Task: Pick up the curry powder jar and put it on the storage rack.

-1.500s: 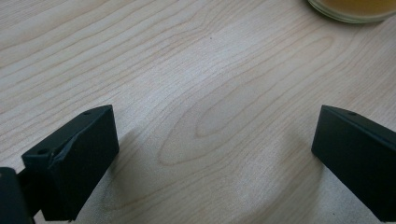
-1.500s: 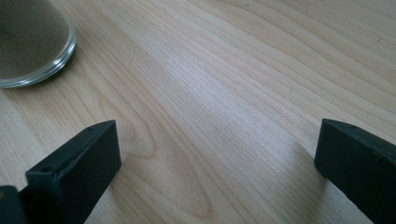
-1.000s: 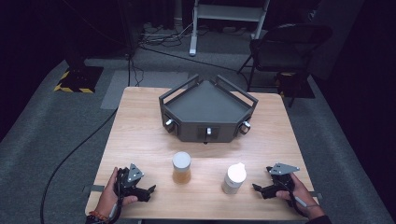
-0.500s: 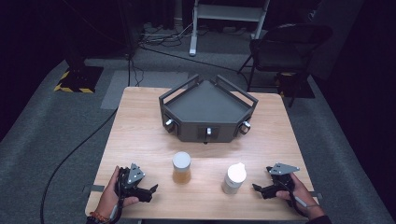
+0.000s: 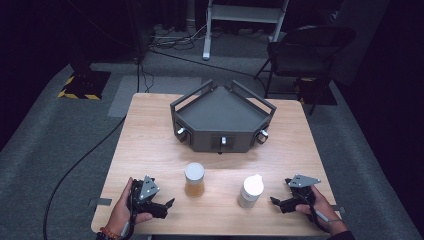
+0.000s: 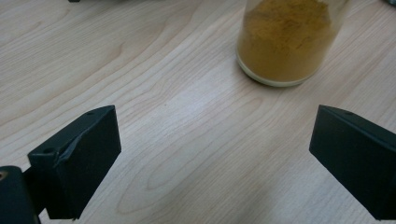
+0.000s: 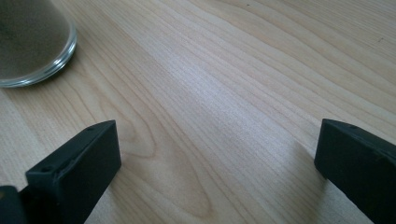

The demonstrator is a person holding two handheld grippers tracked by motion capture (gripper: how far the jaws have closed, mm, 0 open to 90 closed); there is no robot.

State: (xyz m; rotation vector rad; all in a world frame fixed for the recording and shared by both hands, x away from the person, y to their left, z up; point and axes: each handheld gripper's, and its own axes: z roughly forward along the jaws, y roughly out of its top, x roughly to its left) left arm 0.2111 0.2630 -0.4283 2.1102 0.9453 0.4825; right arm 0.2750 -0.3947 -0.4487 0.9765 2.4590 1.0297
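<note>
Both our tongs gape empty; we centre the left tongs (image 5: 169,204) on the spice jar (image 5: 194,179) ahead, gripping low.

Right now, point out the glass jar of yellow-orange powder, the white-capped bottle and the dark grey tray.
Glass jar of yellow-orange powder (image 5: 194,180): high view, its side.
White-capped bottle (image 5: 251,191): high view, its body.
Dark grey tray (image 5: 220,116): high view, bare floor.

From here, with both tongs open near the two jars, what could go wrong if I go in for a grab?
1. The orange-powder jar sits off-centre ahead of the open left tongs, so a straight push could clip it and tip it.
2. The white-lidded jar is tall and narrow; the right tongs could knock it over.
3. Both jars stand close together, so toppling one might hit the other.
</note>
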